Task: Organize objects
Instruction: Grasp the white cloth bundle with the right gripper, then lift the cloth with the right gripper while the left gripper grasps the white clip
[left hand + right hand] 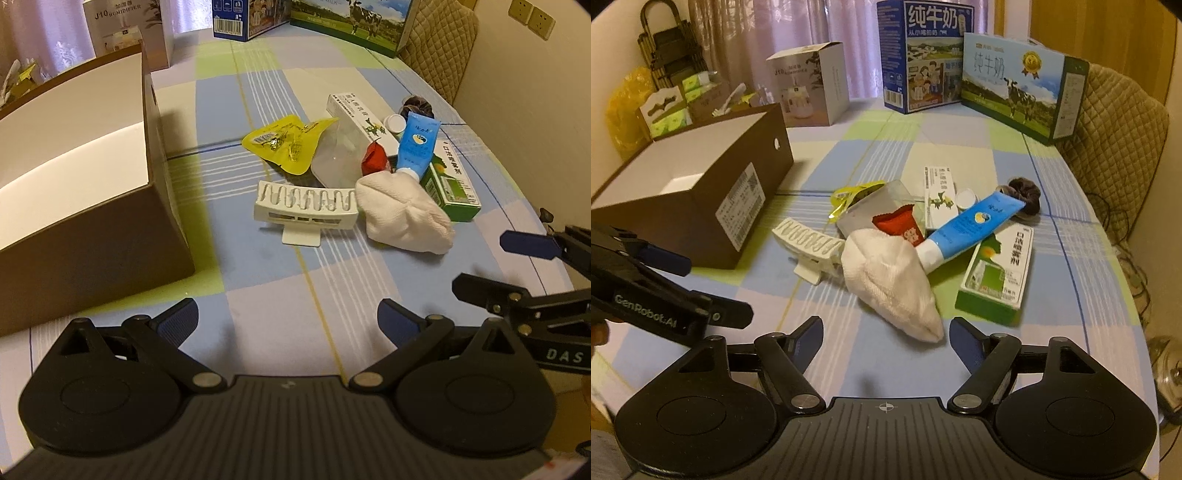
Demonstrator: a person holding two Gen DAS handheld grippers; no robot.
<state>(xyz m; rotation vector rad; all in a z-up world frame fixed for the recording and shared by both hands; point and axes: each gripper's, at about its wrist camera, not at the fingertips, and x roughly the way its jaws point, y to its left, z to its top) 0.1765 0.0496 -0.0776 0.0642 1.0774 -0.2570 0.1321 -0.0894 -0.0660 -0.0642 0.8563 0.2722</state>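
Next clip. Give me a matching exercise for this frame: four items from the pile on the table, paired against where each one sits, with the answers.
Items:
1. white hair claw clip
2. blue tube
3. dark scrunchie
4. white folded cloth

Places:
A. at the far end of the pile, by the tube's crimped end
B. nearest the right gripper
C. on the pile's side facing the brown cardboard box
D. lying across the green and white carton

Pairs: 1-C, 2-D, 3-A, 4-B
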